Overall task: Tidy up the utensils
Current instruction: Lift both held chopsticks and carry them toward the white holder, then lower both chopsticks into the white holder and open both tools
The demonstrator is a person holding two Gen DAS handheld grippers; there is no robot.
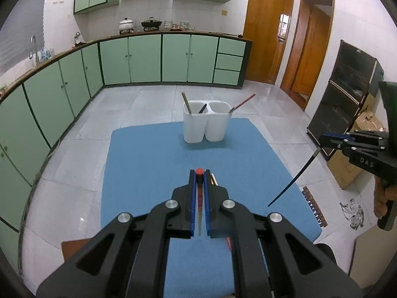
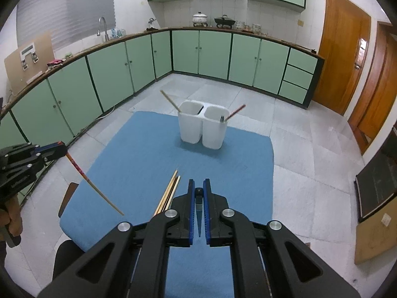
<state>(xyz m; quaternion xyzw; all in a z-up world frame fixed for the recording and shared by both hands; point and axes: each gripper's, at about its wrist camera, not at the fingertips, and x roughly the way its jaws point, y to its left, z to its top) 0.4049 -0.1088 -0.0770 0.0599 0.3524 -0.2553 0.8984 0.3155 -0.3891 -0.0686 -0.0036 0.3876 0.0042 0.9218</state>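
Observation:
A white two-compartment holder (image 1: 207, 121) (image 2: 202, 126) stands at the far end of a blue mat (image 1: 148, 161) (image 2: 136, 149). Its left cup holds a wooden and a black chopstick; its right cup holds a red one and a metal one. My left gripper (image 1: 199, 173) (image 2: 63, 147) is shut on a red-topped chopstick (image 1: 199, 193) (image 2: 91, 183), held above the mat. My right gripper (image 2: 198, 183) (image 1: 321, 140) is shut on a dark chopstick (image 2: 198, 206) (image 1: 292, 178) that hangs down over the mat's right side. Loose wooden chopsticks (image 2: 170, 191) (image 1: 213, 177) lie on the mat near me.
Green cabinets (image 1: 131, 59) (image 2: 111, 69) line the far and left walls. A black cabinet (image 1: 347, 94) and a cardboard box (image 1: 345, 171) stand at the right by wooden doors (image 2: 342, 49). A brown seat corner (image 2: 67, 196) pokes out at the mat's near left.

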